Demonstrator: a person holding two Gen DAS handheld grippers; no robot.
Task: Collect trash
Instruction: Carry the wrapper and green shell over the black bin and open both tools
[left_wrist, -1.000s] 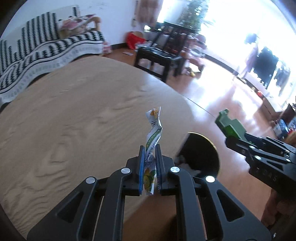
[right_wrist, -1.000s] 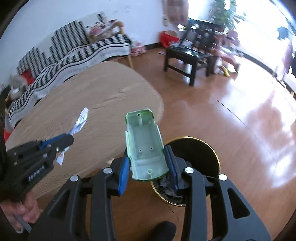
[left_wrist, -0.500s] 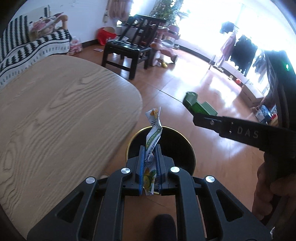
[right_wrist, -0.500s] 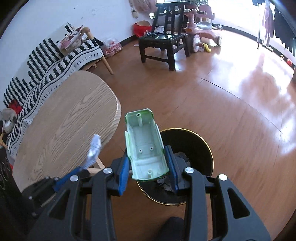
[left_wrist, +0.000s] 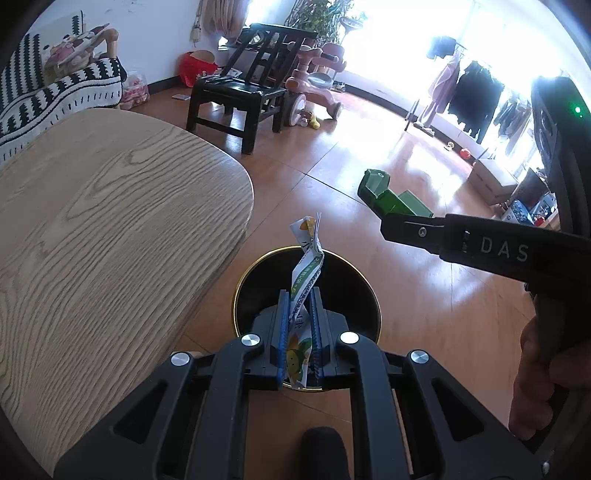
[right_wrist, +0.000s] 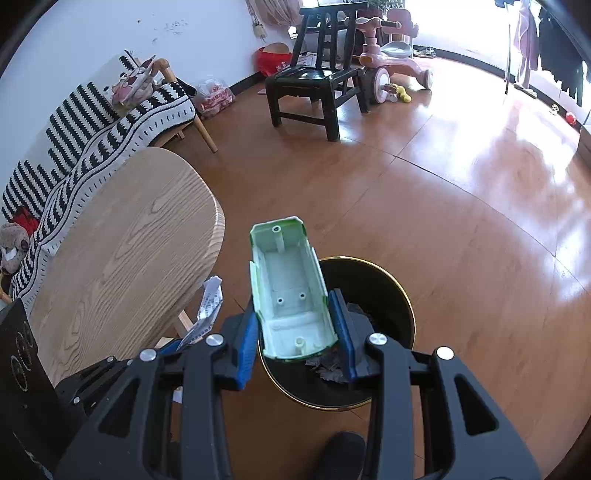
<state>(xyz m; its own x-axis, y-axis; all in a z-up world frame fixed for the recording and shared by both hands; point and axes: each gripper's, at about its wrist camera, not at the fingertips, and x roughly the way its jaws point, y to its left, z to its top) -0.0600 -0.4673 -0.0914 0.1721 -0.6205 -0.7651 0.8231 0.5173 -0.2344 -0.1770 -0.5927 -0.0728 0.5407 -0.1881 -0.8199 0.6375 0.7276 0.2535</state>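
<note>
Moved since earlier: both grippers have swung off the round light-wood table (left_wrist: 110, 236) and now hang over the black round bin with a gold rim (left_wrist: 243, 284), which has come to the lower centre of both views.
Left gripper (left_wrist: 298, 314): jaws closed tight on a crumpled white snack wrapper with green and yellow print (left_wrist: 306, 273); the wrapper sticks up out of the blue pads, above the bin's mouth.
Right gripper (right_wrist: 295, 325): jaws gripping a pale green hollow plastic toy-car shell (right_wrist: 288, 288) by its long sides, open side facing the camera, near end over the bin's rim (right_wrist: 402, 291).
Same shell in the left view: dark green outside (left_wrist: 388, 195), right of centre, beyond the right tool's arm.
Bin contents: some dark crumpled scraps (right_wrist: 328, 365) at the bottom (too dim to identify).
Table: what shows of it at the left of both frames is bare.
Done, as I judge: both pieces picked up and carried to the bin.
Left to do: neither piece is released yet; both jaws must open so the wrapper and shell drop in.
Risk: the shell reaches past the bin's far rim, so it may catch the edge unless tipped down first.
</note>
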